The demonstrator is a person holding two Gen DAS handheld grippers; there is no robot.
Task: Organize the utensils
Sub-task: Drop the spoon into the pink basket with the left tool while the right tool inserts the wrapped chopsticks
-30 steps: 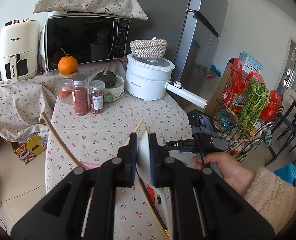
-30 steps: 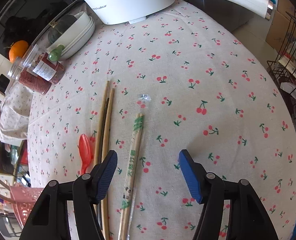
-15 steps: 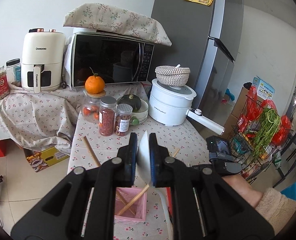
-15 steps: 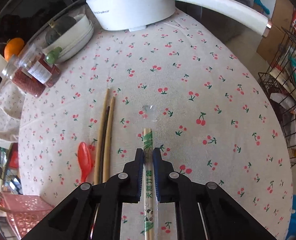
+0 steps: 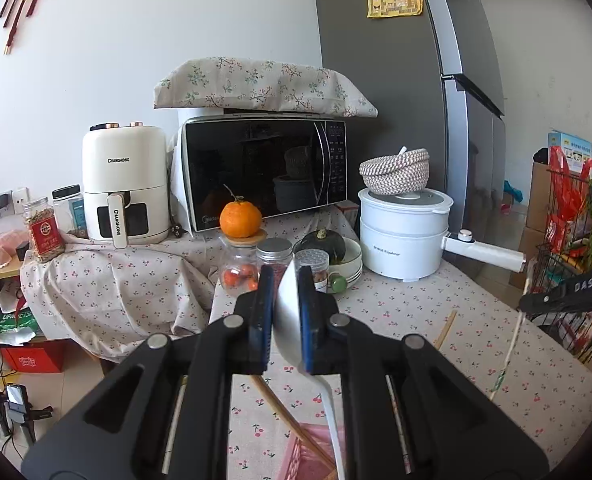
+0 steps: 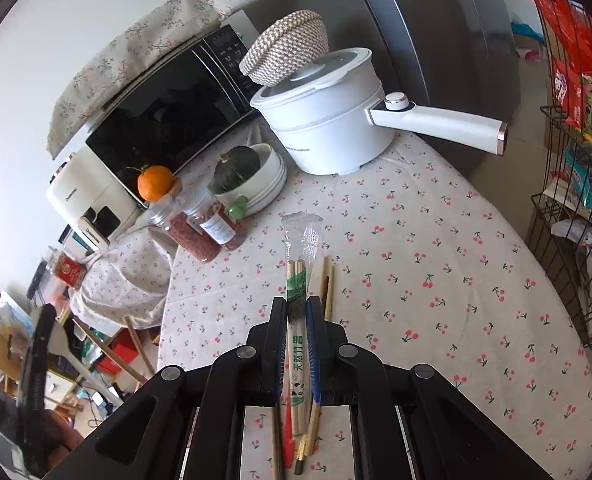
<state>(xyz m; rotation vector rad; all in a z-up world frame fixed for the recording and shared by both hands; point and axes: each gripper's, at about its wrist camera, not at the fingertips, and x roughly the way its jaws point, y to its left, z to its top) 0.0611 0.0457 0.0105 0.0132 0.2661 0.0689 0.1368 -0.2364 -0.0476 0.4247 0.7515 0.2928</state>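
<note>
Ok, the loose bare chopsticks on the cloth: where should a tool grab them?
Probably mid-shaft, from straight above, closing across the bare chopsticks crosswise: they lie flat and parallel on the tablecloth, too thin for an end-on approach.

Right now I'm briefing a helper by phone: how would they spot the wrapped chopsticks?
Start at the white electric pot on the cherry-print tablecloth. Nearer the camera, the right gripper has its jaws shut on the wrapped chopsticks. Unlike the bare chopsticks beside them, they wear a clear sleeve with green print.
</note>
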